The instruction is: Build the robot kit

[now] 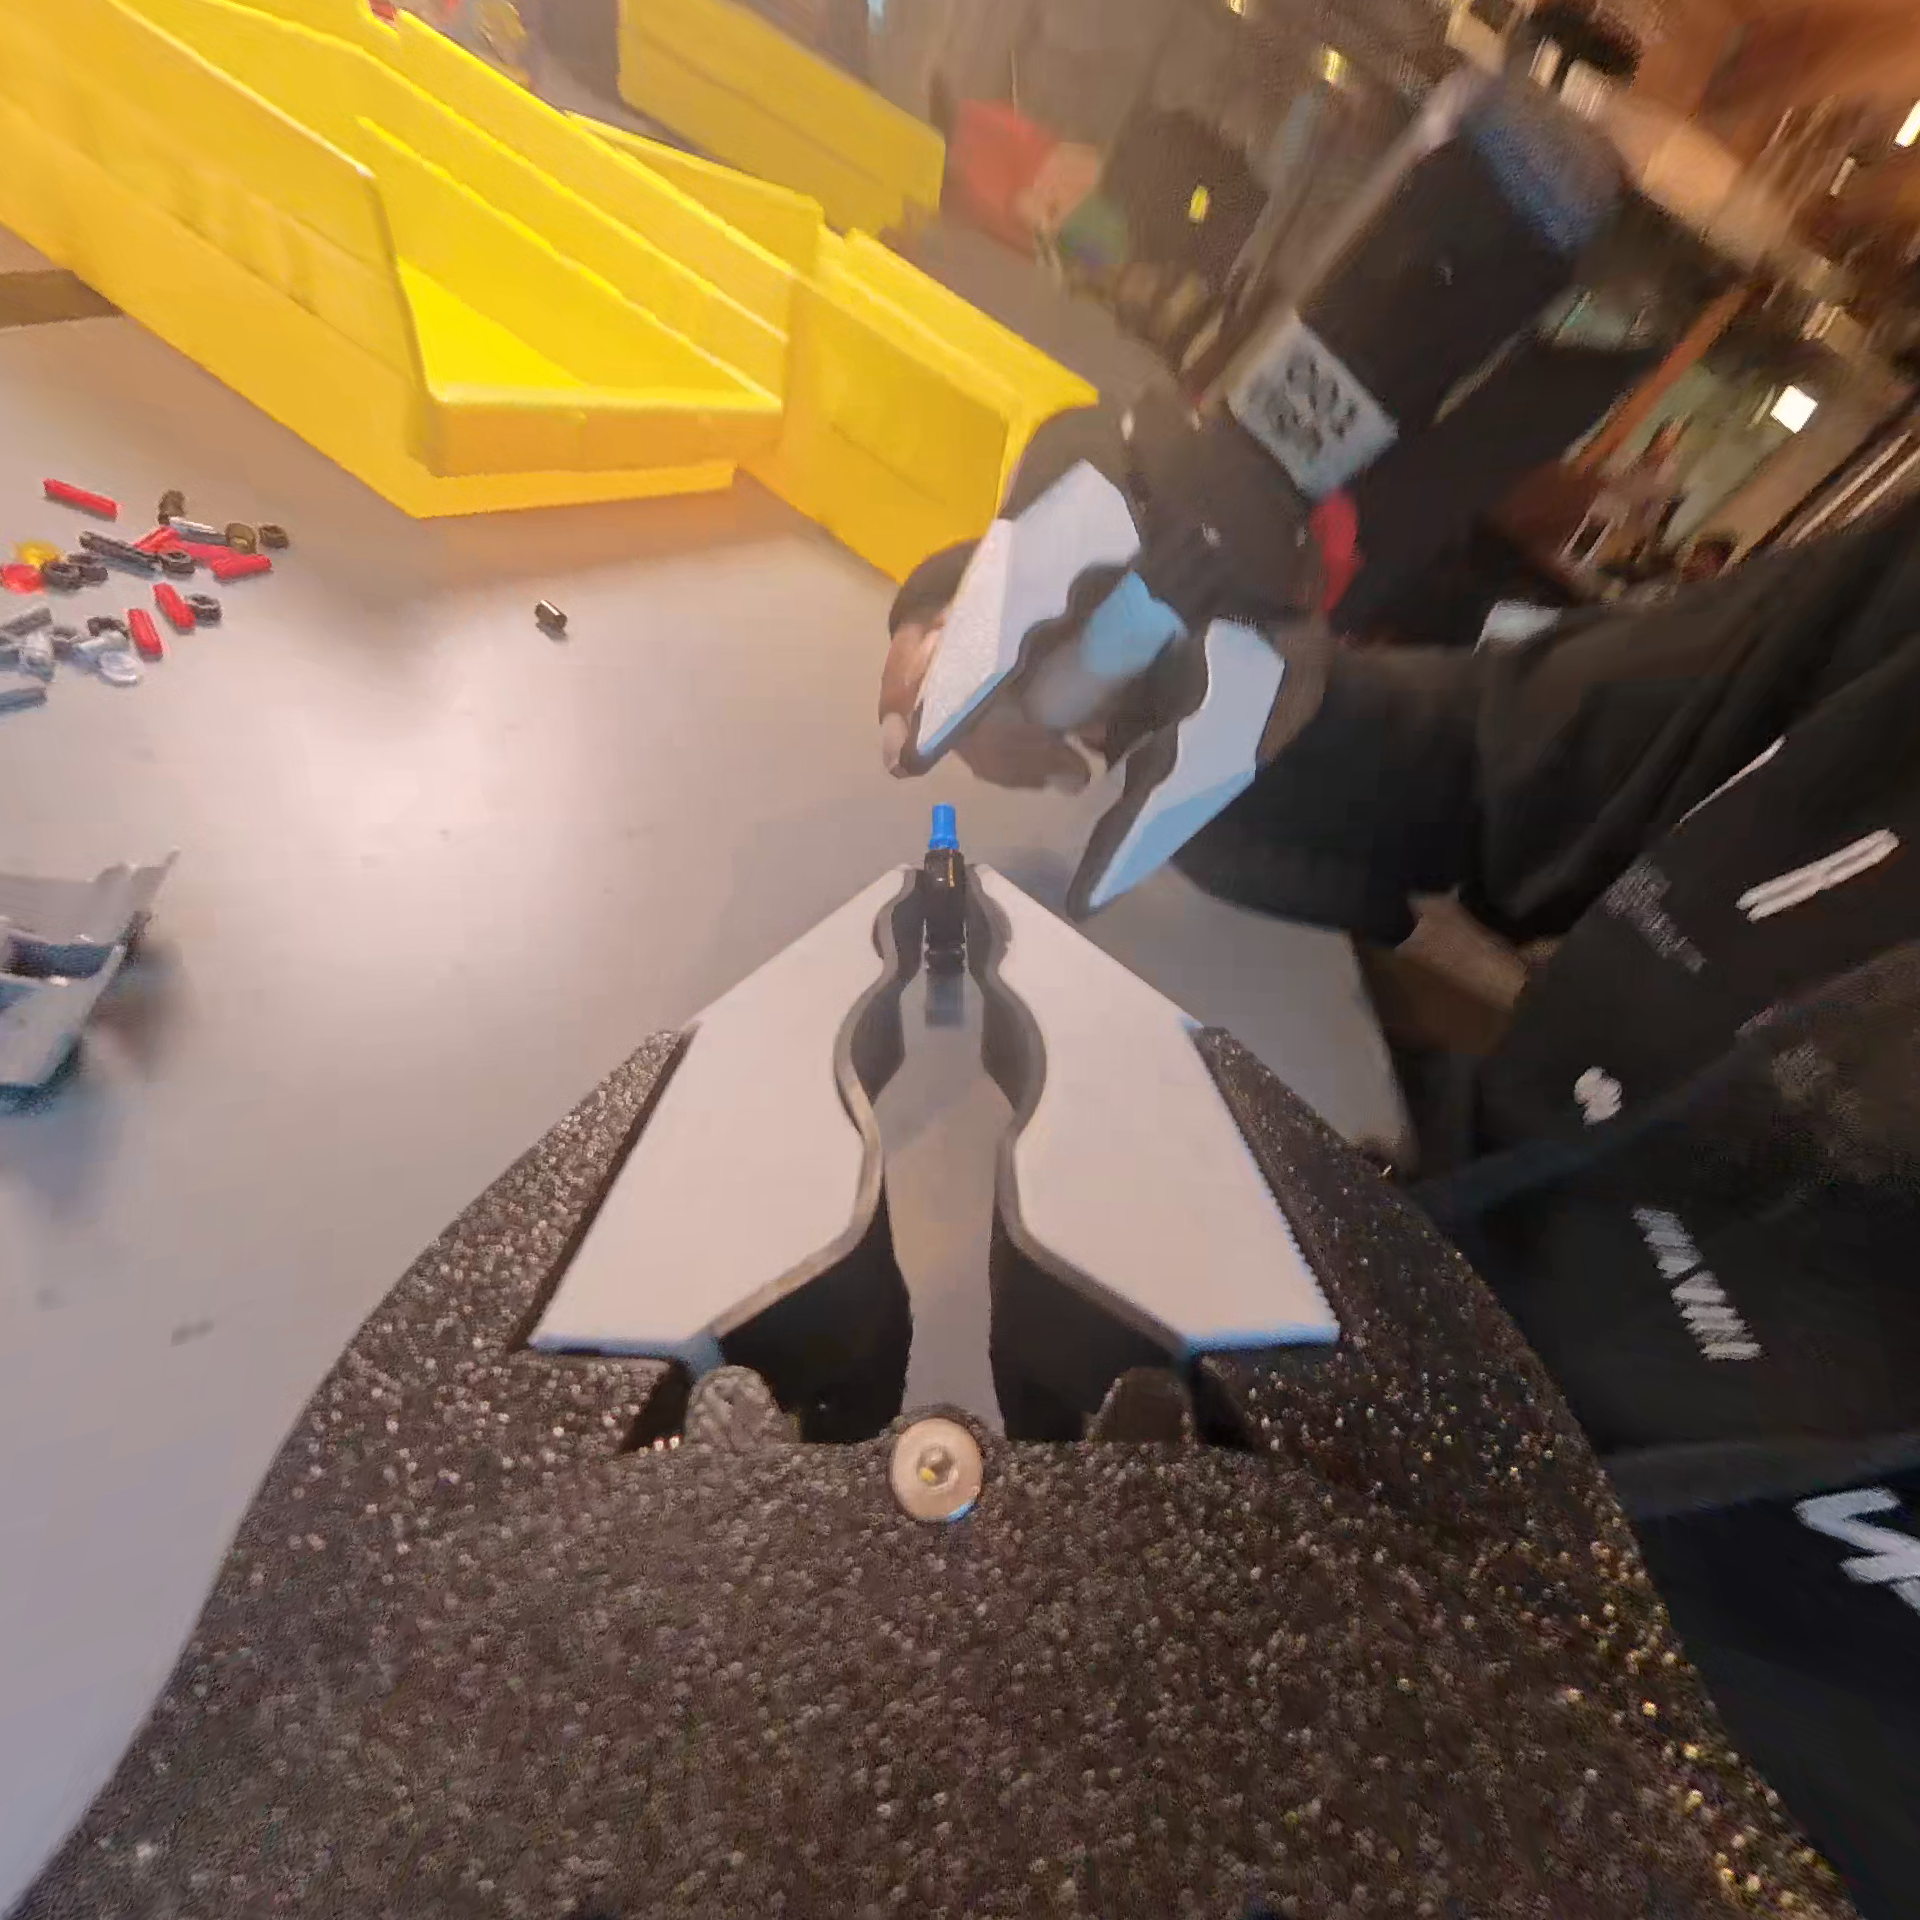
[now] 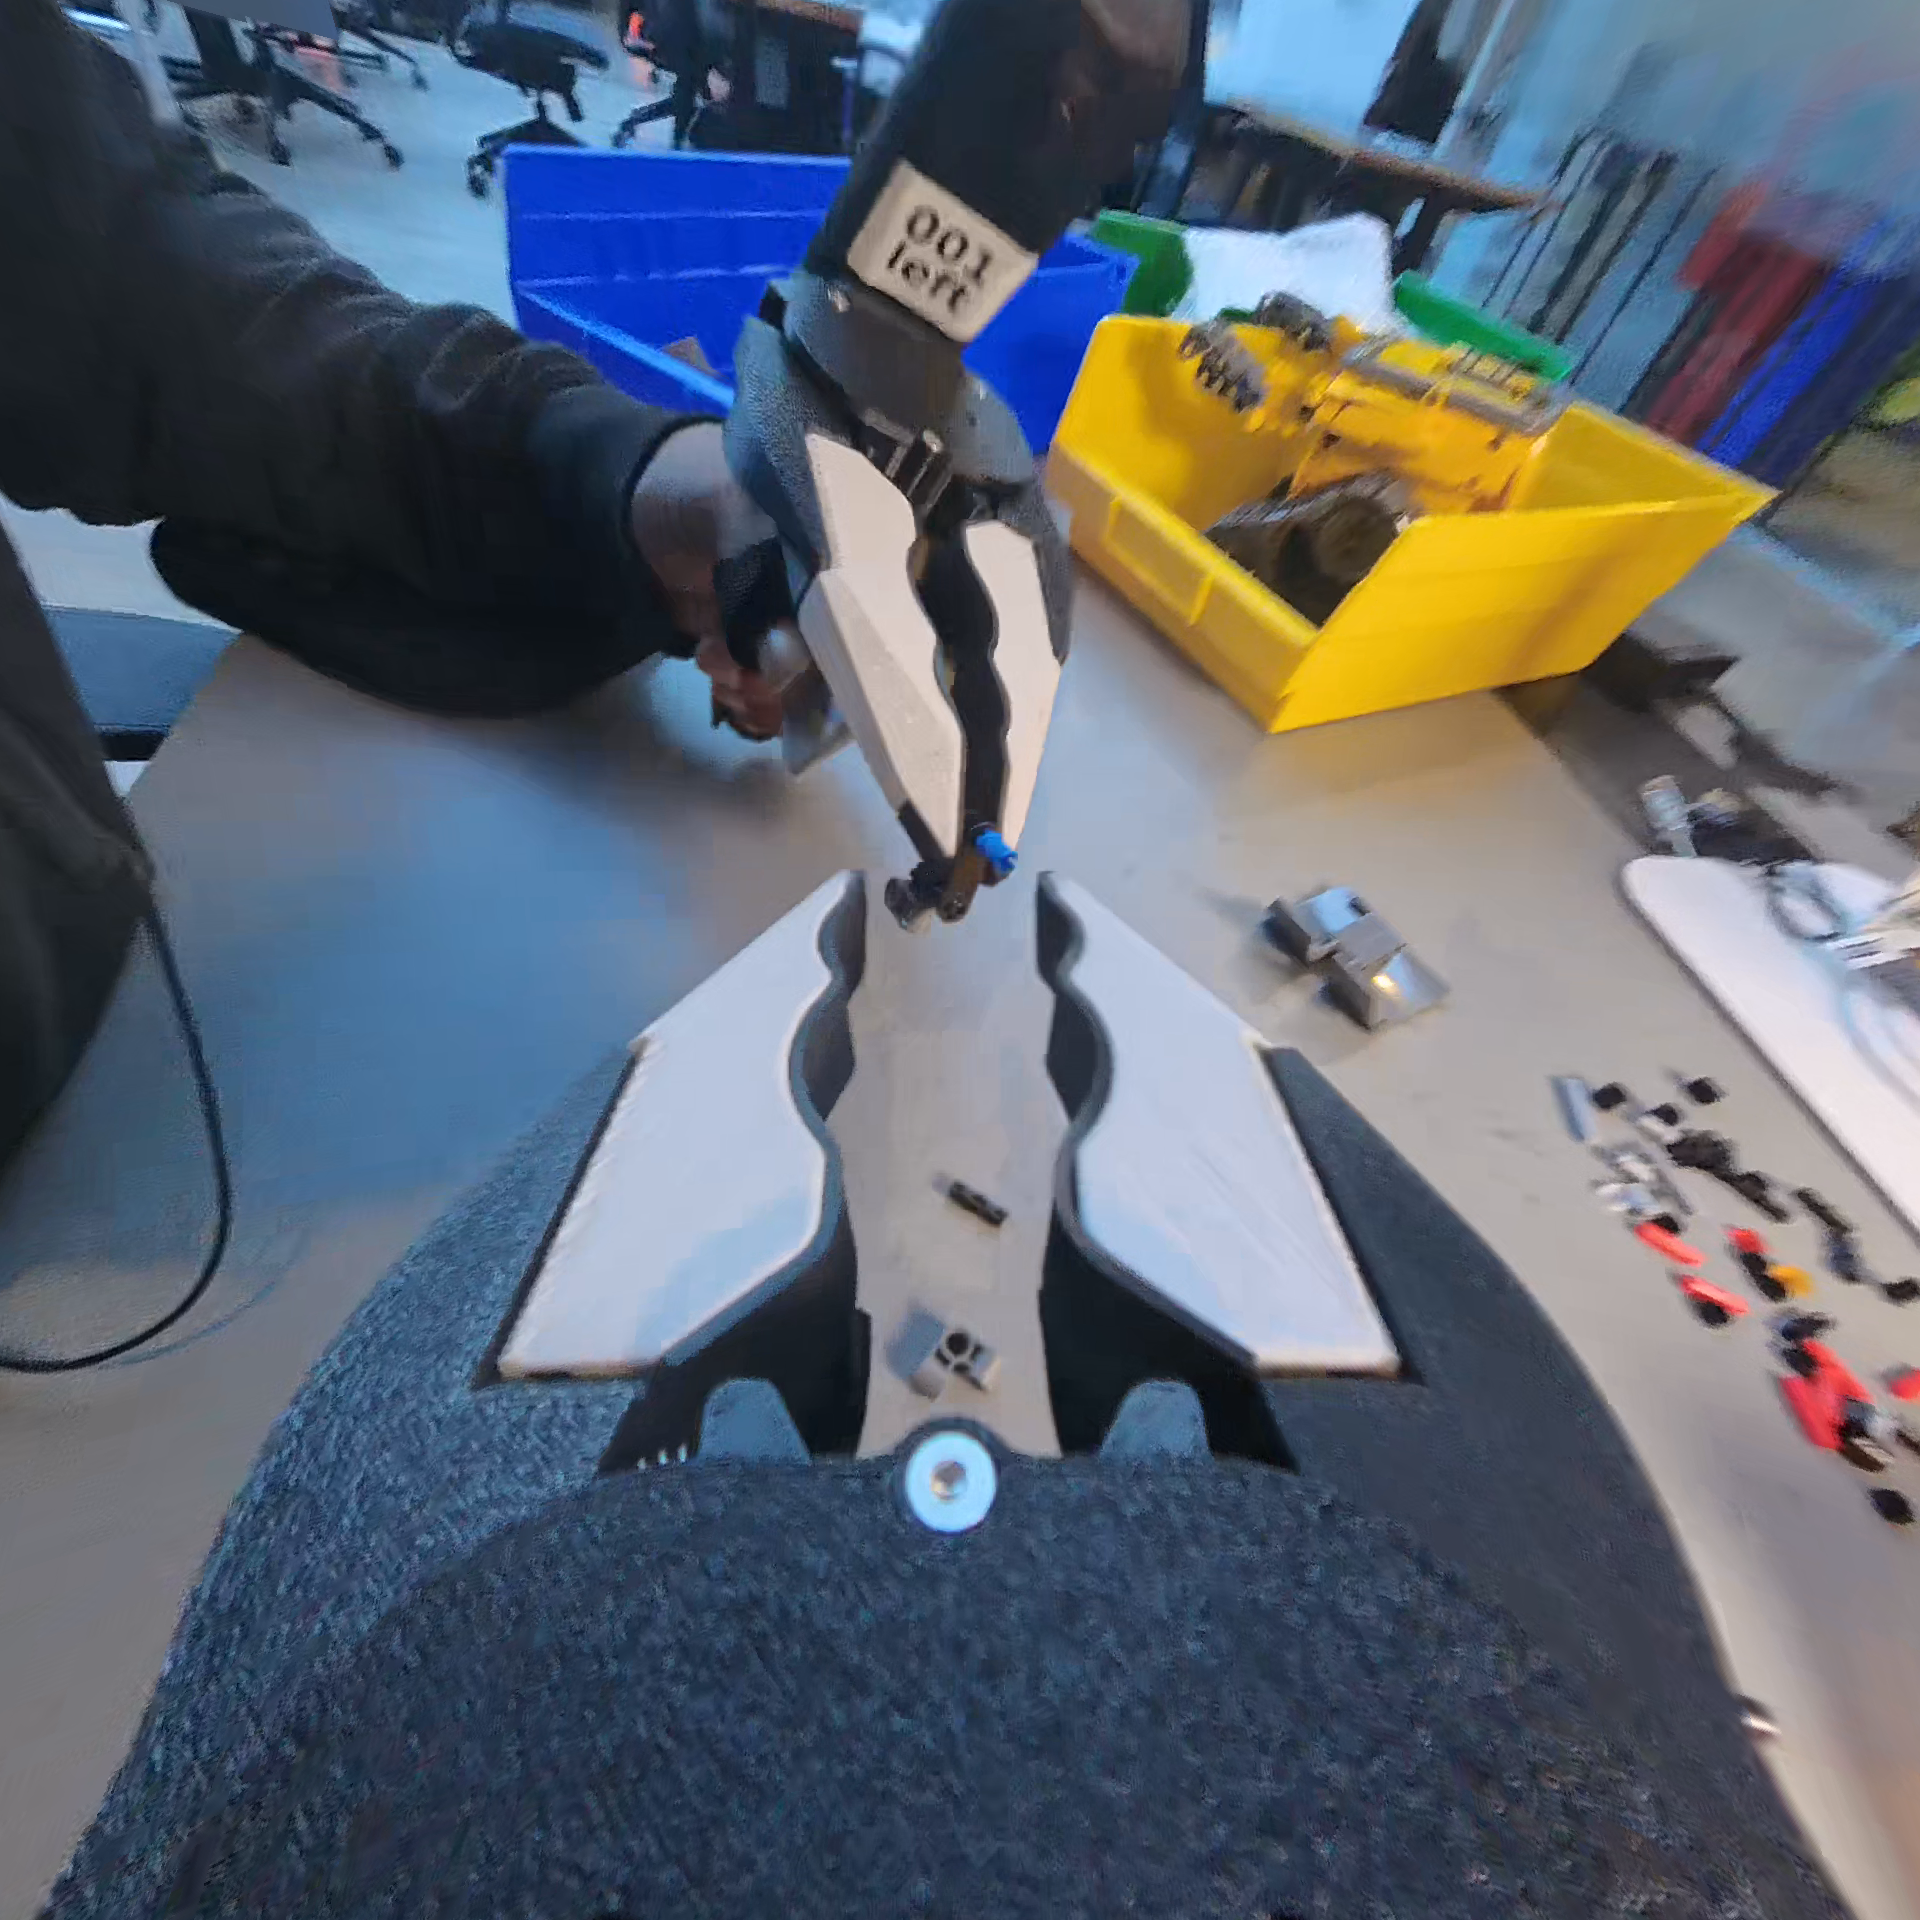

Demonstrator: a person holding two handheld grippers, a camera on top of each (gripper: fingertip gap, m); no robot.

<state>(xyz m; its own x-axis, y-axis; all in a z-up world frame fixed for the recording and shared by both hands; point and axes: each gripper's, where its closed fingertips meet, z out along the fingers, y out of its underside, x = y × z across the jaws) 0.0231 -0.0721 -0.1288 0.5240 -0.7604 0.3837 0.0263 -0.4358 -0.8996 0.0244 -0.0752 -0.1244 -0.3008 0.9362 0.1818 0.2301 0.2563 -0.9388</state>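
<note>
Left tool (image 1: 940,883) clamped on slim black plastic pin with blue tip (image 1: 943,878), above smooth grey desk (image 1: 416,935). Right tool (image 2: 951,883) spread apart, empty, tips facing the pin. Glossy yellow plastic bin (image 2: 1351,623) near desk's far edge.

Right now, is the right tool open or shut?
Open. The right tool has its fingers spread with bare table between them, gripping nothing.

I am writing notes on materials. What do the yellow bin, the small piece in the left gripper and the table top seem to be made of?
Yellow bin: likely moulded plastic, smooth, even colour, slight sheen.
Small black and blue piece, pinched by the left gripper: probably hard plastic, glossy; too small to be sure.
Table top: smooth grey surface with soft reflections, perhaps laminate; uncertain.
</note>
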